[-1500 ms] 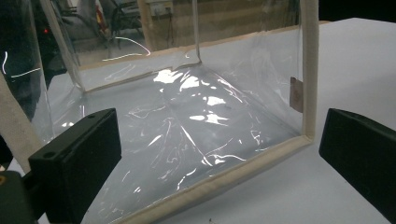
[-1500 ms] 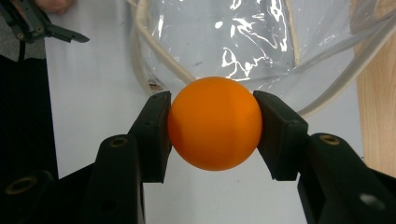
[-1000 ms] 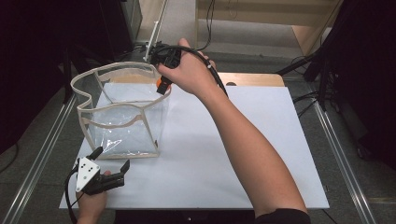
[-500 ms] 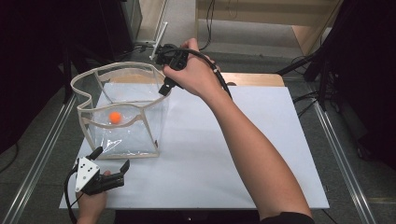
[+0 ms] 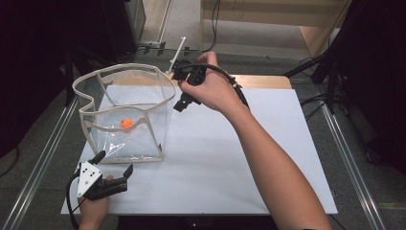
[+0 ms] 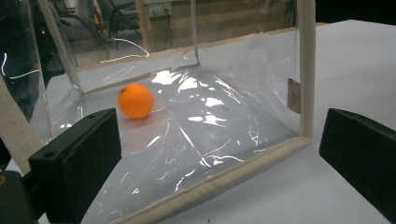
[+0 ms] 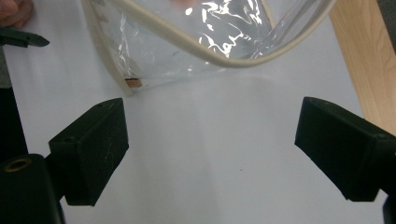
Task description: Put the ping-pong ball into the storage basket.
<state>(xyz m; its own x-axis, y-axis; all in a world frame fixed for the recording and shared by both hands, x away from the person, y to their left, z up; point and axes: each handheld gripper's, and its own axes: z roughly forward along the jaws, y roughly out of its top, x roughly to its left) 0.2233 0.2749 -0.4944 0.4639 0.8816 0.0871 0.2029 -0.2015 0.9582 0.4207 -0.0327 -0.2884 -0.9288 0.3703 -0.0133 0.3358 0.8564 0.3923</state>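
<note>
Both tongs gape empty: right tongs (image 5: 184,91), just opening, at the bag's (image 5: 158,139) three o'clock; ball (image 5: 126,123) inside; left tongs (image 5: 112,167) at six.

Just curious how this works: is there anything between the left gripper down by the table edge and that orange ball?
Yes. The clear bag's near wall, edged with cream piping, stands between the left gripper and the orange ball. The ball lies on the bag's floor inside. The gripper's fingers are spread, just outside that wall; only the open top leaves a way in.
</note>
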